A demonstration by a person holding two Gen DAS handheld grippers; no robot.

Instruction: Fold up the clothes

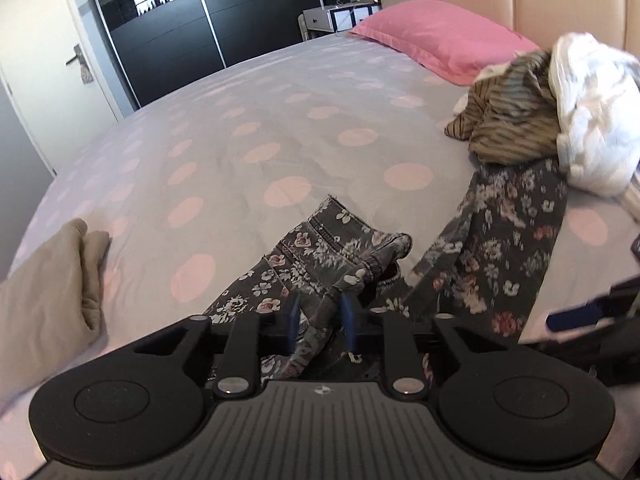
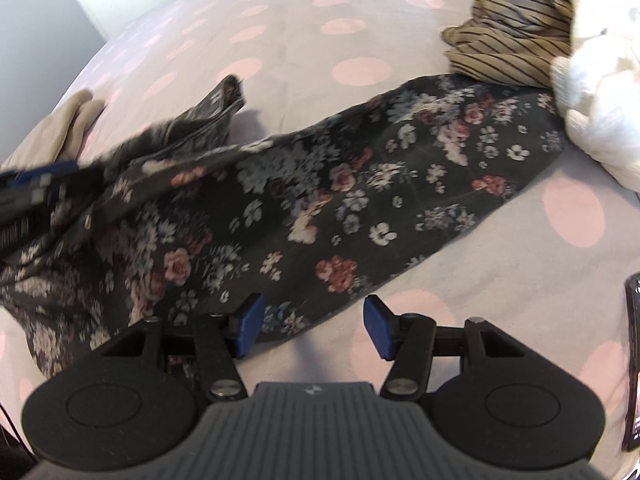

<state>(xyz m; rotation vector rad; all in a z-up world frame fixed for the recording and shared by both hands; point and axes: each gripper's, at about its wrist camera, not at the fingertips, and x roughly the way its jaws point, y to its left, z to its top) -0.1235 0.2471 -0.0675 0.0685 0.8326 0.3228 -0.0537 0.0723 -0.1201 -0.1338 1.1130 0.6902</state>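
left claw [image 1: 320,320] pinches the floral trousers [image 1: 320,248]; right claw [image 2: 314,324] gapes empty.

text: none readable | labels: none | brands: none | numbers: none

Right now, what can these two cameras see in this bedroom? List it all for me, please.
Floral trousers: one, dark grey with pink and white flowers, stretched across the bed, one end under the pile.
Striped garment: one, tan with dark stripes, crumpled in the pile, right.
White garment: one, white, bunched on the pile.
Beige cloth: one, beige, folded, on the bed's left edge.
Pillow: one, pink, at the headboard.
Bedspread: one, grey with pink dots, covering the bed.
Wardrobe: one, black, sliding doors, far wall.
Door: one, white, left.
Dark object: one, black, right edge; unclear what.
Left claw: shut on trouser fabric.
Right claw: open, at the trousers' edge.
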